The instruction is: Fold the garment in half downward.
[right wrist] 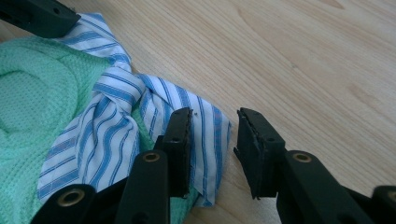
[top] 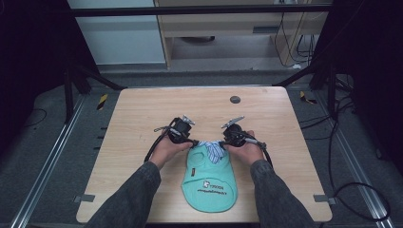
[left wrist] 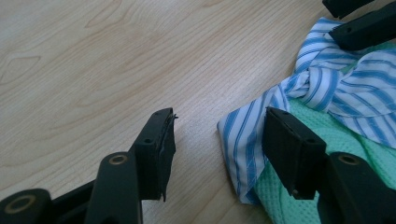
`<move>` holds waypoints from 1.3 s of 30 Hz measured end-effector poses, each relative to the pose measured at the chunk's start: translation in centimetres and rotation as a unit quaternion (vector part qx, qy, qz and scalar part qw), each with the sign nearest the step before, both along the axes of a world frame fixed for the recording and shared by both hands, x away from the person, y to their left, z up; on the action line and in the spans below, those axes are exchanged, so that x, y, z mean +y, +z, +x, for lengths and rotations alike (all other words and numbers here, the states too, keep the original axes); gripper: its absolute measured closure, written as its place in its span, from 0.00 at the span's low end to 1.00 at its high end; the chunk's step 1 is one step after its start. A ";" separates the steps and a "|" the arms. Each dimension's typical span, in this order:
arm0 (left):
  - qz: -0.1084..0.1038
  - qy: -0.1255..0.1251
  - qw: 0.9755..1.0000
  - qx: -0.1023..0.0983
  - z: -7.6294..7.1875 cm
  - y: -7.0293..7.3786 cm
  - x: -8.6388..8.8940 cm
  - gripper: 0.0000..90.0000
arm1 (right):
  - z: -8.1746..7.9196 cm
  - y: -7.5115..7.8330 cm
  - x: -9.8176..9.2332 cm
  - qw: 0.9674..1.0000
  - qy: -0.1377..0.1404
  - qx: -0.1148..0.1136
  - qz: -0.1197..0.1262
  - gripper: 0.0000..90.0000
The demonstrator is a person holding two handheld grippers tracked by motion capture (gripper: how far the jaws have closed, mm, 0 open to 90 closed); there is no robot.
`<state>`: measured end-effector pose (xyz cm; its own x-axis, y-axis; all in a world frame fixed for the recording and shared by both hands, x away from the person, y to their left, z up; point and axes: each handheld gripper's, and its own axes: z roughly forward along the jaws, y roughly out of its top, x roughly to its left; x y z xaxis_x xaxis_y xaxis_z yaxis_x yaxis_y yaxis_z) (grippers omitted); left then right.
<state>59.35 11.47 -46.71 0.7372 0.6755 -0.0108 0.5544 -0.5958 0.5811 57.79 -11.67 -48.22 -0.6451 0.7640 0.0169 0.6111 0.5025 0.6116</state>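
Item: we find a mint-green knit garment [top: 209,178] with a blue-striped collar [top: 212,148] tied in a knot, lying flat on the bench [top: 142,109] at its near edge.
Handling: we judge it light, limp and non-slip; it will sag and drape when lifted.
Hold points: the two free collar tips either side of the knot, one per tool.
Left gripper [left wrist: 217,140]: jaws apart, straddling the left collar tip, pads not pressing it.
Right gripper [right wrist: 215,140]: jaws apart over the right collar tip; nothing clamped.
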 end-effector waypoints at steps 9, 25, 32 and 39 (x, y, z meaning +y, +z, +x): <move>0.009 -0.008 1.000 0.020 0.1 -1.0 -0.2 0.51 | 0.0 -0.4 -0.1 1.000 0.000 0.013 0.010 0.70; -0.015 -0.019 1.000 0.018 -1.2 -0.8 -0.5 0.95 | -1.9 1.0 -0.1 1.000 0.029 -0.009 0.004 0.94; -0.033 -0.030 0.999 -0.005 -2.4 1.5 -0.4 0.97 | -3.4 2.4 -0.9 0.999 0.036 -0.027 0.015 0.94; -0.036 -0.043 0.998 -0.018 -3.2 2.7 0.1 0.97 | -3.7 3.8 -1.2 0.997 0.056 -0.036 0.026 0.94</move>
<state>56.18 11.59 -44.03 0.7929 0.6087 -0.0290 0.4812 -0.5962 0.6427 54.07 -12.85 -44.39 -0.7272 0.6864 0.0053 0.5060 0.5308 0.6798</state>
